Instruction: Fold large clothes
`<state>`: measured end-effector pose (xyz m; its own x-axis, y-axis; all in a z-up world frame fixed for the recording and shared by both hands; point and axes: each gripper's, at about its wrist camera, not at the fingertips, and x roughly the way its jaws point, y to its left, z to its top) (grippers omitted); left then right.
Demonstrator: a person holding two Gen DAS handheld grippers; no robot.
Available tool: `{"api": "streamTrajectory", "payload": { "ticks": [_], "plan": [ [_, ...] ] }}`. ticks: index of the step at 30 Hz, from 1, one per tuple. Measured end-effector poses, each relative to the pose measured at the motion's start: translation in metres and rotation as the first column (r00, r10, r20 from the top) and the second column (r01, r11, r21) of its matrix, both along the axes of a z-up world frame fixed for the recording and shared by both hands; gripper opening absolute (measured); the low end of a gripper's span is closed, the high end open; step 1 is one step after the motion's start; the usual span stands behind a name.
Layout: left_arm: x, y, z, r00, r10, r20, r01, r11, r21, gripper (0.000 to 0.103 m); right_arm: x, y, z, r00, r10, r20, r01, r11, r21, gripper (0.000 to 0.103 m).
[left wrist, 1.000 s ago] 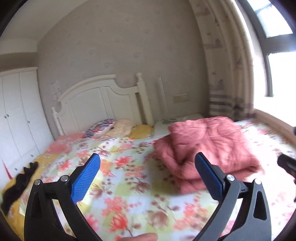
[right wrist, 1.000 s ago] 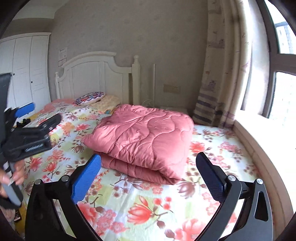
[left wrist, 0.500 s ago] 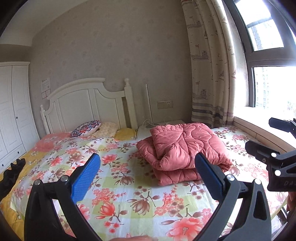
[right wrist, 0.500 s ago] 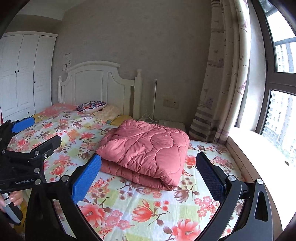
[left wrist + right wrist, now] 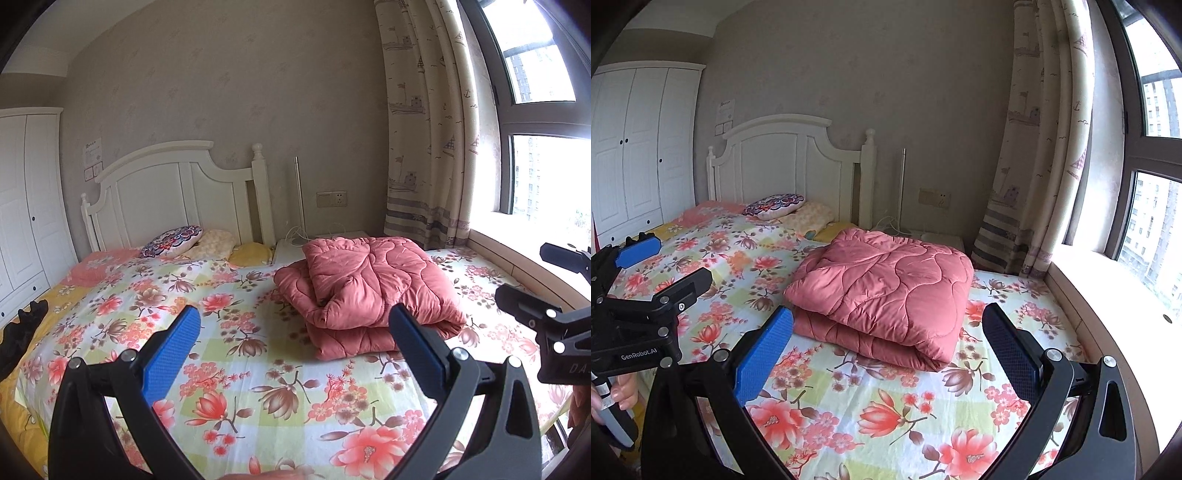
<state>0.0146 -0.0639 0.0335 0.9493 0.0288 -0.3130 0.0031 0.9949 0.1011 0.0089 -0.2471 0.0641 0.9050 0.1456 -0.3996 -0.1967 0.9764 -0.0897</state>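
The bed [image 5: 849,424], spread with a floral sheet, fills both views, its white headboard [image 5: 783,162] against the far wall. On its window side, nearer the headboard than the foot, lies the pink quilted comforter [image 5: 886,288], already doubled into a thick, rounded stack with its closed fold facing the right wrist camera. It looks puffy, soft and bulky rather than heavy; the smooth shell may slide on itself, and the layers will likely slump and spring apart if lifted from one point. A hold on the loose corners or layered edges on its wardrobe side, one per hand, well apart, seems best. A dark garment [image 5: 22,328] lies at the bed's far left edge. The left tongs [image 5: 293,336] and right tongs [image 5: 886,339] both hang above the sheet, spread wide, gripping nothing.
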Motion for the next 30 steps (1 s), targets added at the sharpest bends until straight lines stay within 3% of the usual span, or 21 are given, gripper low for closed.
{"api": "streamTrajectory", "payload": {
  "ticks": [23,27,30],
  "plan": [
    [0.001,0.006,-0.007,0.999,0.036,0.025,-0.036,0.999,-0.028,0.101,0.005,0.003,-0.013,0.999,0.006,-0.037,-0.005,1.000,0.020,0.098],
    [0.027,0.013,-0.021,0.997,-0.048,-0.057,0.043,0.996,-0.080,0.101,0.015,-0.004,-0.023,0.998,0.001,-0.064,0.000,1.000,0.026,0.098],
    [0.079,0.043,-0.037,0.981,-0.048,-0.186,0.032,0.996,-0.085,0.101,0.036,-0.027,-0.028,0.995,-0.028,-0.096,0.031,0.999,0.030,0.098]
  ]
}}
